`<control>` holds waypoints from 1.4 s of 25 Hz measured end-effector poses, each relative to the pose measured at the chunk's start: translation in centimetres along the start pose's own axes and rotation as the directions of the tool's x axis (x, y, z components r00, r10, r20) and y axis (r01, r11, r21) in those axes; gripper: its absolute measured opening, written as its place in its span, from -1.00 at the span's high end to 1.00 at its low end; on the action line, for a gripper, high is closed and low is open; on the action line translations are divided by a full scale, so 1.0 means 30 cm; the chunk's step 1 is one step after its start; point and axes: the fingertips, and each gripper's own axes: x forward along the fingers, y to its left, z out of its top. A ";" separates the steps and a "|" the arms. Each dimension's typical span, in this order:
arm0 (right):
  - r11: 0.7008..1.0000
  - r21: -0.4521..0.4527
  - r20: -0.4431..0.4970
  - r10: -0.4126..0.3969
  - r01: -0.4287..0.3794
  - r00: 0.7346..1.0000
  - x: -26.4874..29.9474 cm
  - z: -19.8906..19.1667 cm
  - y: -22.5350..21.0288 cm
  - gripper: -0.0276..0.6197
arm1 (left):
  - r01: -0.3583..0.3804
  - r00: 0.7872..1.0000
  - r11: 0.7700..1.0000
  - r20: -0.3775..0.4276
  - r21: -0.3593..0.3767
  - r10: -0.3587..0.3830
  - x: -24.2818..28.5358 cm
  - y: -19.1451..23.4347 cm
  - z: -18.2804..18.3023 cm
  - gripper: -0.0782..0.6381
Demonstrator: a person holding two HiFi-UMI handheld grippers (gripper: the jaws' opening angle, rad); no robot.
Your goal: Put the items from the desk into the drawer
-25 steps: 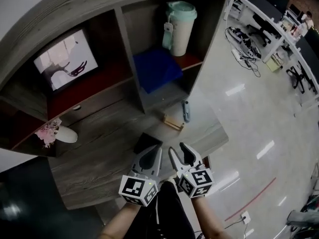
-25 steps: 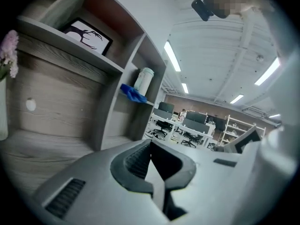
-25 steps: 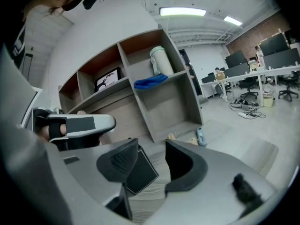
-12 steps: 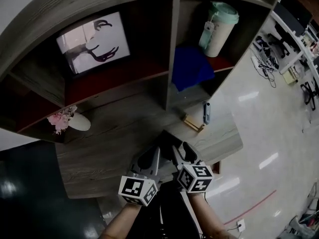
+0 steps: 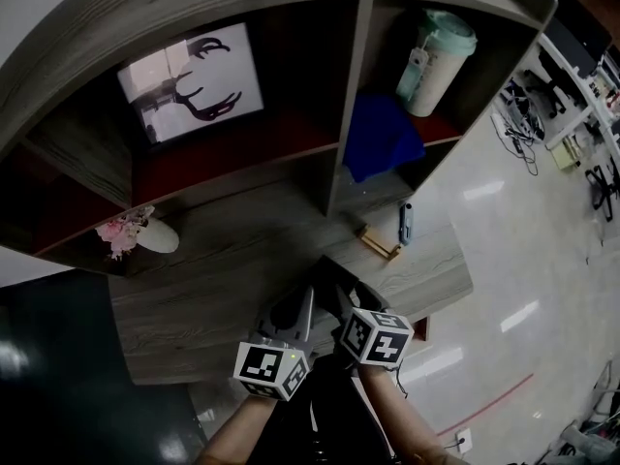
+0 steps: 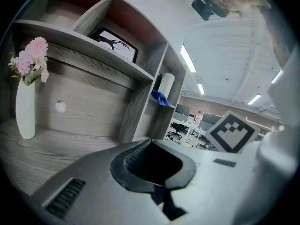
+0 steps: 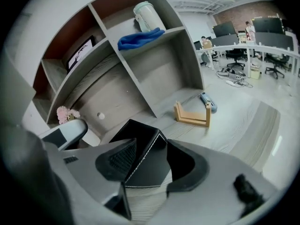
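Note:
A black box point(image 7: 140, 132) lies on the grey wooden desk point(image 5: 194, 298), right in front of me. My right gripper point(image 7: 151, 146) is open; its jaws have just been opening, and the box's near corner sits between the fingertips with no pad pressing on it. From the head view, that right gripper point(image 5: 341, 294) covers most of the black box point(image 5: 334, 267). Beside it, my left gripper point(image 5: 306, 296) is shut and empty; its tips point(image 6: 150, 144) meet and point toward the desk's back panel. A small round knob point(image 6: 60, 107) shows on that panel.
A wooden stand point(image 5: 378, 243) and a blue pen-like item point(image 5: 406, 223) lie at the desk's right end. A white vase with pink flowers point(image 5: 145, 235) stands at the left. Shelves above hold a deer picture point(image 5: 189, 80), a blue cloth point(image 5: 383, 139) and a pale green tumbler point(image 5: 436, 61).
Both grippers have slid forward along the desk. The right one has tipped downward and now sits over the black box. The head view has swung toward the left shelves.

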 end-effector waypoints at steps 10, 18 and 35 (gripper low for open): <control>0.990 0.134 -0.032 -0.050 0.054 0.998 -0.026 -0.046 -0.071 0.80 | 0.005 1.000 1.000 0.009 -0.009 -0.005 0.005 0.005 0.018 0.76; 0.989 0.142 0.025 -0.050 0.046 0.998 -0.063 -0.041 -0.087 0.80 | 0.038 0.999 0.999 -0.001 0.005 -0.038 0.013 -0.013 0.024 0.76; 0.924 0.322 0.197 -0.277 0.205 0.940 -0.330 -0.012 -0.336 0.80 | 0.318 0.944 0.946 -0.112 0.059 -0.311 0.094 -0.286 -0.043 0.76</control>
